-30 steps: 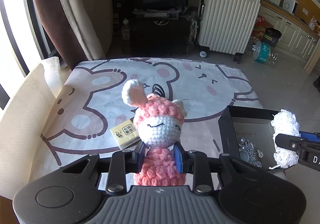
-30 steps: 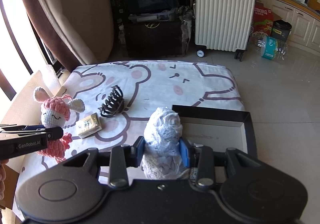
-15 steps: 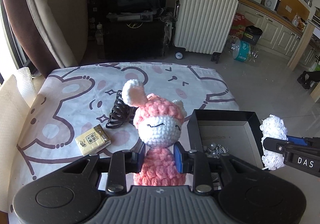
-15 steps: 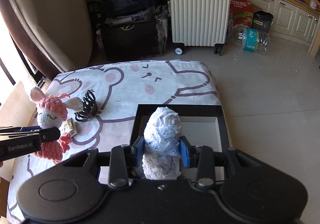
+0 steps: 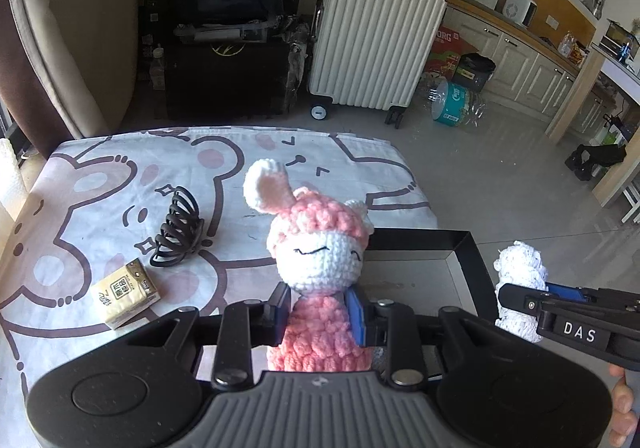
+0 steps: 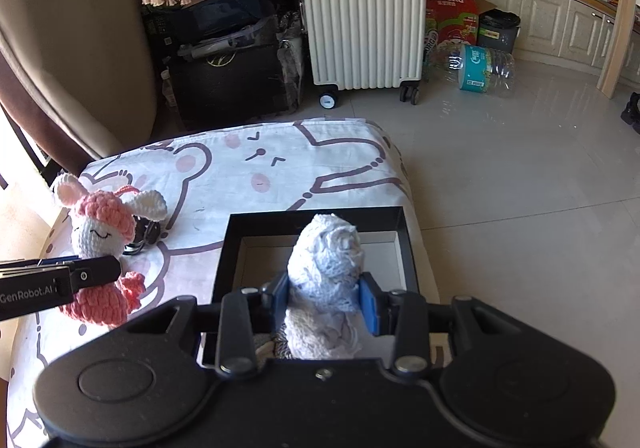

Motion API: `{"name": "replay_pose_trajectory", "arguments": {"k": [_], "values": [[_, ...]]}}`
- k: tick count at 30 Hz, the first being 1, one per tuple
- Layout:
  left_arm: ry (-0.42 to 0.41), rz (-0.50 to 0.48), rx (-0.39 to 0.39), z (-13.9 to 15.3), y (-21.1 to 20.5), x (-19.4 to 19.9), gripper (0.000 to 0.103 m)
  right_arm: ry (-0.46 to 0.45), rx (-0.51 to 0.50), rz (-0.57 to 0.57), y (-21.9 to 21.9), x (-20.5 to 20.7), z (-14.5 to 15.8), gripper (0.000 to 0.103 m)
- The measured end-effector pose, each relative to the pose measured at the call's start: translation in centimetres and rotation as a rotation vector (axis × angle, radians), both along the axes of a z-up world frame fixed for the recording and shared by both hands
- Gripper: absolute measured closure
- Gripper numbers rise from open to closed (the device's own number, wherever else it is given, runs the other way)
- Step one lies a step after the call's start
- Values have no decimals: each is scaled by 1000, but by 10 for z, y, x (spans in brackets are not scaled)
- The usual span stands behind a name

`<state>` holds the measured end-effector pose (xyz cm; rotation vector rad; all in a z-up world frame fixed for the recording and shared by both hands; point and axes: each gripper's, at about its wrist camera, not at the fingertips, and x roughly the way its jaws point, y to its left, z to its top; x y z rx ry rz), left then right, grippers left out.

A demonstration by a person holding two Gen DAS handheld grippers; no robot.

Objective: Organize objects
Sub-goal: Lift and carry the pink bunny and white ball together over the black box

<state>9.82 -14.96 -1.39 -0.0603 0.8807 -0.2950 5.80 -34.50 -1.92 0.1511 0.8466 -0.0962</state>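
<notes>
left gripper: clenched on the pink body of the crochet bunny, blue pads pressing both sides; the bunny stands upright between the fingers, white face forward, one ear raised.
right gripper: clenched on a white crochet bundle, held upright over the black box (the bundle's lower end hangs past the pads, toward the box floor).
bunny's place: lifted above the cloth, just left of the box's left wall in the right wrist view.
black box: open, pale floor inside, sitting at the right end of the table; a small dark-and-white item shows under the right gripper, too hidden to name.
hair claw: black, lying on the cloth left of the bunny, near the tissue pack.
tissue pack: yellow, flat on the cloth, apart from the claw clip.
cloth: white with pink bear drawings, covering the table.
beyond the table: a white ribbed suitcase standing upright on the tiled floor, a water jug lying on its side to its right.
</notes>
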Motion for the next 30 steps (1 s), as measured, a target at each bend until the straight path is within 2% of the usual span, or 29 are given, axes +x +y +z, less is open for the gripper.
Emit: {"name": "replay_pose_trajectory", "arguments": {"k": [11, 30], "values": [[4, -58, -89, -9, -33, 8, 71, 8, 12, -41, -24, 2, -13, 65], [129, -106, -276, -58, -83, 37, 71, 28, 37, -73, -57, 8, -39, 65]]}}
